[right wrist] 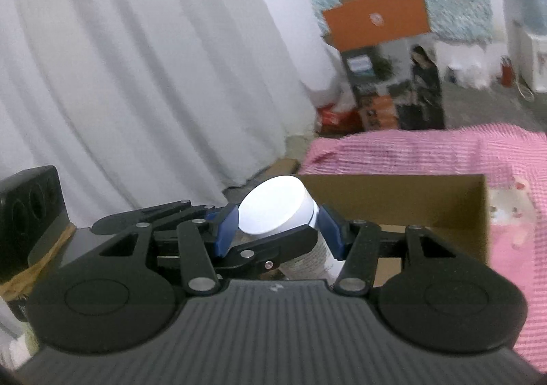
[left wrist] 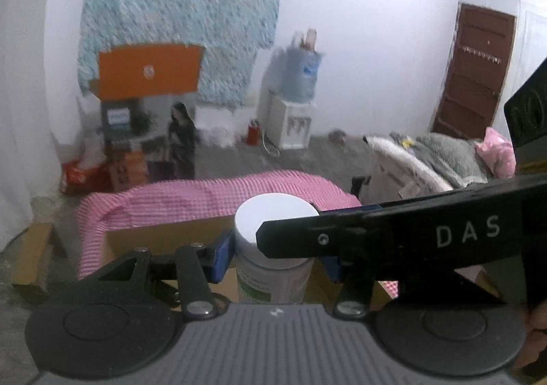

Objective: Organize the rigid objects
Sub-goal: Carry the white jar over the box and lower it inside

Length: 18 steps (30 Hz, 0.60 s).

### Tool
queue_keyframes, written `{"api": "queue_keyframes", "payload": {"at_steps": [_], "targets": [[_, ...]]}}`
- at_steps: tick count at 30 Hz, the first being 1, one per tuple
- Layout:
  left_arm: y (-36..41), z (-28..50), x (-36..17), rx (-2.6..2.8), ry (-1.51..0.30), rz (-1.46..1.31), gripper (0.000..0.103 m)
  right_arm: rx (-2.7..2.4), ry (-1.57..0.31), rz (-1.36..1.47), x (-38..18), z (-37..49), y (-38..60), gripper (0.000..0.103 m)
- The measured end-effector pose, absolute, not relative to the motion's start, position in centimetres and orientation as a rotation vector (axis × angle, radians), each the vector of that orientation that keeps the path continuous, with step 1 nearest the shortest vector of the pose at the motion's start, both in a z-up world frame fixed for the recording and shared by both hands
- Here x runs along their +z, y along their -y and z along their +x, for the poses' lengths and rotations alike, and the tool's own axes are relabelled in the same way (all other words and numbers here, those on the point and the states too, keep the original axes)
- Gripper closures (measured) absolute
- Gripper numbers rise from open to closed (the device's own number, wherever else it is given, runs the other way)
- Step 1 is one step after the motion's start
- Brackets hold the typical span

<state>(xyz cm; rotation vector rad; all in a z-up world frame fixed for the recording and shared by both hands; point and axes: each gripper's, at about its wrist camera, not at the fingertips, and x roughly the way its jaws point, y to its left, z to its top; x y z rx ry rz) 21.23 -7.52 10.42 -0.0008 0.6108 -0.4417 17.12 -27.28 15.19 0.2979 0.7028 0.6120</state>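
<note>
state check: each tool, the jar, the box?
Left tool: shut on the jar body, below the lid.
Right tool: shut on the jar at the lid.
White-lidded plastic jar: lid on, held by both tools, off the surface.
Brown cardboard box: open-topped, on the pink checked cloth.

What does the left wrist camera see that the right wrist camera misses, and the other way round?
Only the left wrist view shows the brown door, the grey bedding with a pink pillow, and the right gripper's arm marked DAS crossing in front. Only the right wrist view shows the white curtain and a black device at the left edge. Both show the white-lidded jar between blue pads, the cardboard box, the pink checked cloth, the orange box and the water dispenser. In the right view, both grippers meet at the jar.
</note>
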Motion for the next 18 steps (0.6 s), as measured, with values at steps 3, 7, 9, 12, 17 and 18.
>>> {"api": "queue_keyframes", "payload": {"at_steps": [3, 7, 9, 12, 17, 18], "targets": [[8.5, 24.5, 8.7, -0.452, -0.679, 0.001, 0.049, 0.584, -0.763, 0.312, 13.8, 19.8, 28.7, 0.051], [9.3, 28.3, 6.4, -0.447, -0.760, -0.001, 0.049, 0.567, -0.834, 0.328, 11.3, 23.7, 29.7, 0.051], [9.5, 29.7, 5.7, -0.435, -0.786, -0.001, 0.049, 0.562, -0.862, 0.334, 10.1, 25.2, 29.7, 0.051], [9.5, 31.8, 4.5, -0.414, -0.820, 0.011, 0.049, 0.564, -0.899, 0.340, 8.2, 27.7, 29.2, 0.051], [9.8, 34.1, 2.9, -0.395, -0.872, 0.016, 0.049, 0.562, -0.935, 0.324, 5.7, 30.7, 28.2, 0.051], [9.9, 34.4, 2.6, -0.392, -0.879, 0.020, 0.049, 0.561, -0.942, 0.322, 5.2, 31.1, 28.1, 0.051]]}}
